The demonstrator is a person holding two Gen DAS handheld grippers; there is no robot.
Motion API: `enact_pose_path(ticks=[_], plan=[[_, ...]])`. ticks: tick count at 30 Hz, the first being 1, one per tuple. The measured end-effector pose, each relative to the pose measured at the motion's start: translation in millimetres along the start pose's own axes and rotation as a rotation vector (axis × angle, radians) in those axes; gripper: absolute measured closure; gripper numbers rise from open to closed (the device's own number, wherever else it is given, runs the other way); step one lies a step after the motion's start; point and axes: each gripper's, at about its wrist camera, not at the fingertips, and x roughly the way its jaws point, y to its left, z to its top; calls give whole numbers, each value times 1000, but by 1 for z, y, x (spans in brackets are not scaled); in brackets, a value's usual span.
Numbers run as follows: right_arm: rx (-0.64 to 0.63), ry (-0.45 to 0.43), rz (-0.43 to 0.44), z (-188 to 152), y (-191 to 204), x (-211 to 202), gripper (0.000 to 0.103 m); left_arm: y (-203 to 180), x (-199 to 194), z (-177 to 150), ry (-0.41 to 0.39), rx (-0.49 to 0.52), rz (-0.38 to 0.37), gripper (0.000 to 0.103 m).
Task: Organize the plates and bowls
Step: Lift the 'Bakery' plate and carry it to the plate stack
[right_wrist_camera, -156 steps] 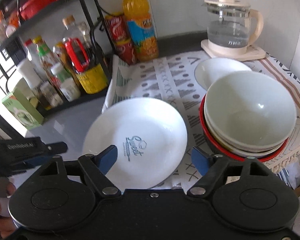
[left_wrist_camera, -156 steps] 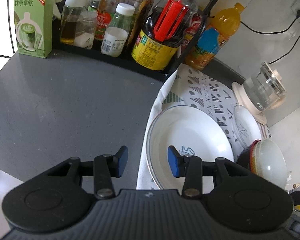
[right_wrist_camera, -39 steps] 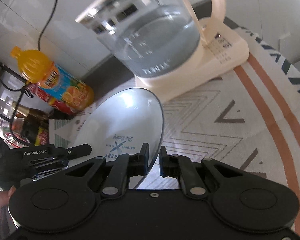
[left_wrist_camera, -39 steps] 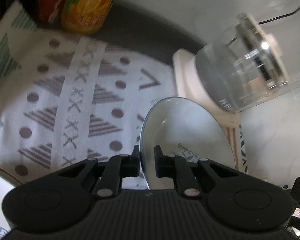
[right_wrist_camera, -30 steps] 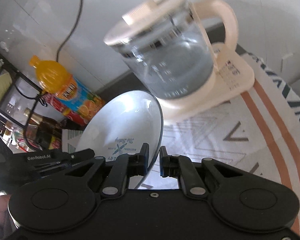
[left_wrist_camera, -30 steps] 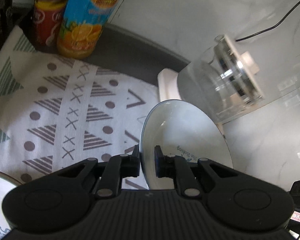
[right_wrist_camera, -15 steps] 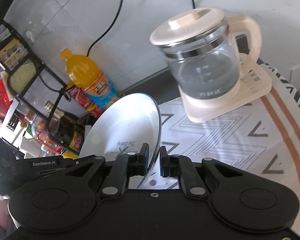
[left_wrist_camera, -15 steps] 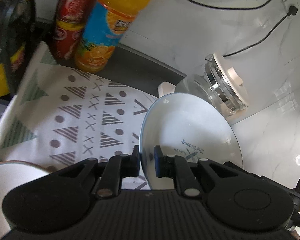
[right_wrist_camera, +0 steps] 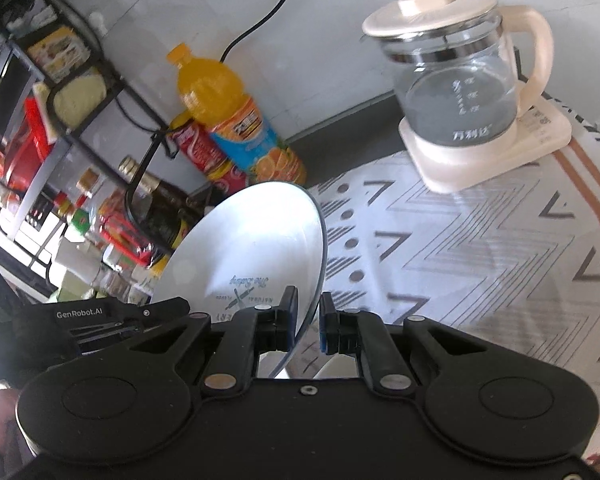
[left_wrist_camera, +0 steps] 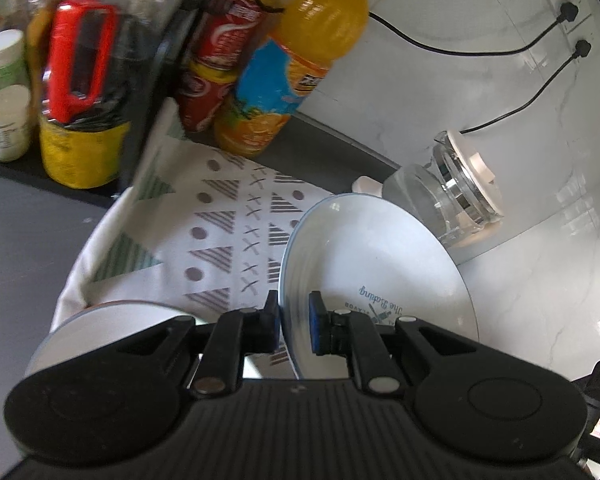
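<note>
Small white plate [left_wrist_camera: 380, 264], blue rim, blue print at its centre, held up off the patterned cloth [left_wrist_camera: 224, 224] and tilted steeply, nearly on edge. Both tools grip it at once, on opposite parts of the rim.

Left tool [left_wrist_camera: 294, 326]: narrow, blue pads pinched on the plate's near edge, plate face turned to the right in the left wrist view. Right tool [right_wrist_camera: 308, 320]: likewise narrow, clamped on the rim, plate face turned to the left in the right wrist view, where the left tool's black body shows just beyond the plate, low left.

Below and left of the held plate, a larger white plate [left_wrist_camera: 112, 328] lies flat on the cloth, partly hidden behind the left tool's body.

Cloth covers the right part of the grey worktop [left_wrist_camera: 24, 232]. At its far edge, against the wall: an orange juice bottle [left_wrist_camera: 292, 64] with two stacked red cans [left_wrist_camera: 216, 68] just beside it. Further right, a glass kettle [right_wrist_camera: 456, 80] with cream lid and handle on its cream base, standing on the cloth.

Left of the cans, a black wire rack [right_wrist_camera: 72, 116] crowded with sauce bottles and jars.
</note>
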Motion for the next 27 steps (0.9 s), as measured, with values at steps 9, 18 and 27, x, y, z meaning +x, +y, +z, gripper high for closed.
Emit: enact_pose_path(ticks=[9, 18, 27], plan=[[-10, 19, -26, -32, 28, 3, 92, 34, -27, -12, 0, -18, 4, 91], [-17, 26, -52, -59, 49, 2, 92, 62, -45, -26, 8, -23, 1, 91], [-31, 51, -91, -90, 60, 7, 92, 82, -53, -42, 26, -19, 5, 91]])
